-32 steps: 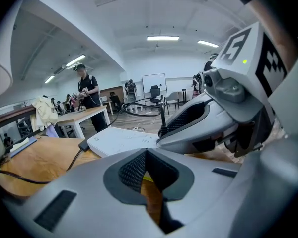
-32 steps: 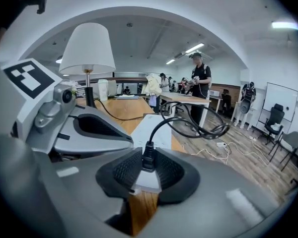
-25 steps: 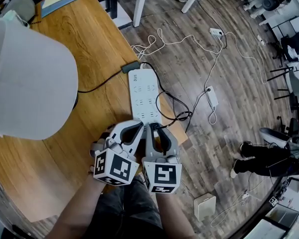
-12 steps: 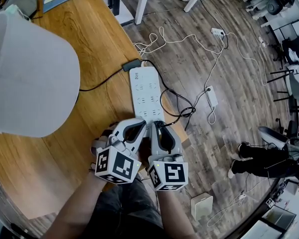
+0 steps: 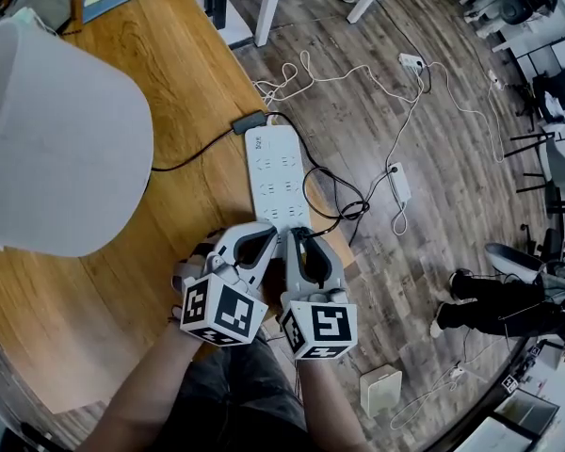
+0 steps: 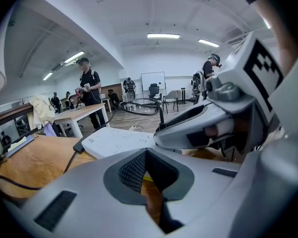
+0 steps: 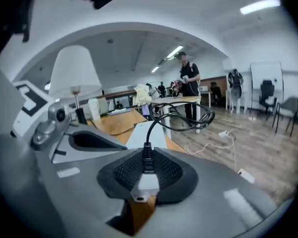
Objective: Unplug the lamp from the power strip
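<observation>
Lampshade (image 5: pixel 56 130), white and broad, fills the left of the head view and hides its own stand. Only the right gripper view shows the lamp's thin stem, well back on the wooden table (image 5: pixel 188 73). A black lead runs across the wood from under the shade to the far end of the white power strip (image 5: pixel 275 172), which lies lengthwise near the table's right edge.

At the strip's near end, the two grippers sit side by side, close together. From the head view their marker cubes cover the jaws, so the grip has to be read from each gripper's own camera. The left gripper (image 6: pixel 146 152) has its jaws together at the tips with nothing between them. Bare wood shows through the gap behind the pads, and the strip lies just beyond.

The right gripper (image 7: pixel 146 170) is clamped on the white plug (image 7: pixel 145 183), its pads pressing the plug's sides where the black cable (image 7: pixel 181 117) leaves it. That cable rises and coils in a loop ahead of the jaws, and the head view shows the same loop hanging off the table edge. Whether the plug's pins sit in a socket I cannot tell from any view.

Right of the table, thin white cords (image 5: pixel 358 73) and small white adapters (image 5: pixel 400 182) lie scattered on the plank floor.
</observation>
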